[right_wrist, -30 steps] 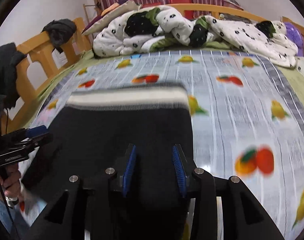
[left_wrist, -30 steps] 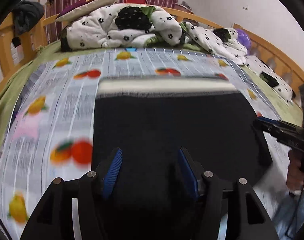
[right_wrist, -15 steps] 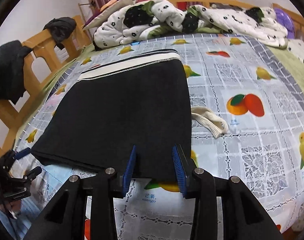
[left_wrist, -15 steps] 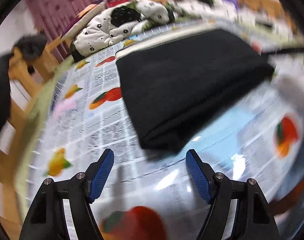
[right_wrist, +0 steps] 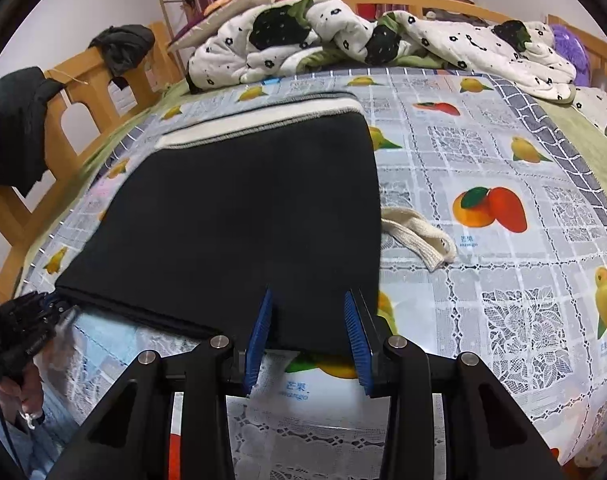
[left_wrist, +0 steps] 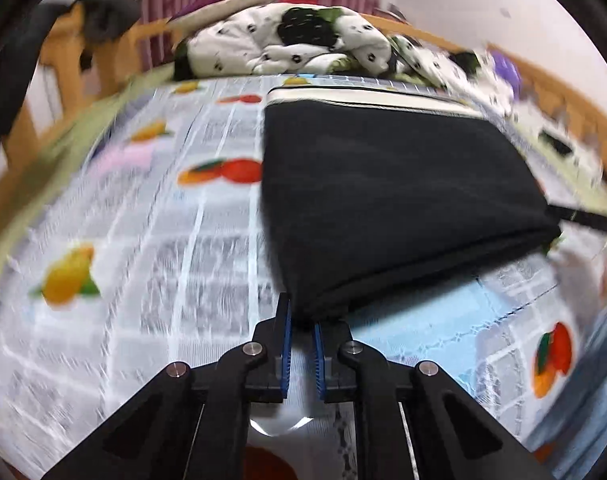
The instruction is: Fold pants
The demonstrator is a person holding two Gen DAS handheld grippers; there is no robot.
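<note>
From where I was watching, the bed with its fruit-print cover filled nearly everything, rumpled spotted quilt heaped along the far rail. The black pants lay flat on the cover, folded into a thick slab, long axis running away from me with the cream waistband at the far end pointing toward the quilt and the folded edge nearest the grippers. A cream drawstring poked out from under their right side. Both grippers pointed steeply down at that near edge. The right gripper sat at the near right corner, pads partway apart with the folded edge between them; I honestly couldn't tell if they were pressing the cloth. The left gripper was at the near left corner, and its jaws had just been closing, blue pads now squeezed nearly together with the corner's tip nipped between them. That view was pretty motion-blurred.
</note>
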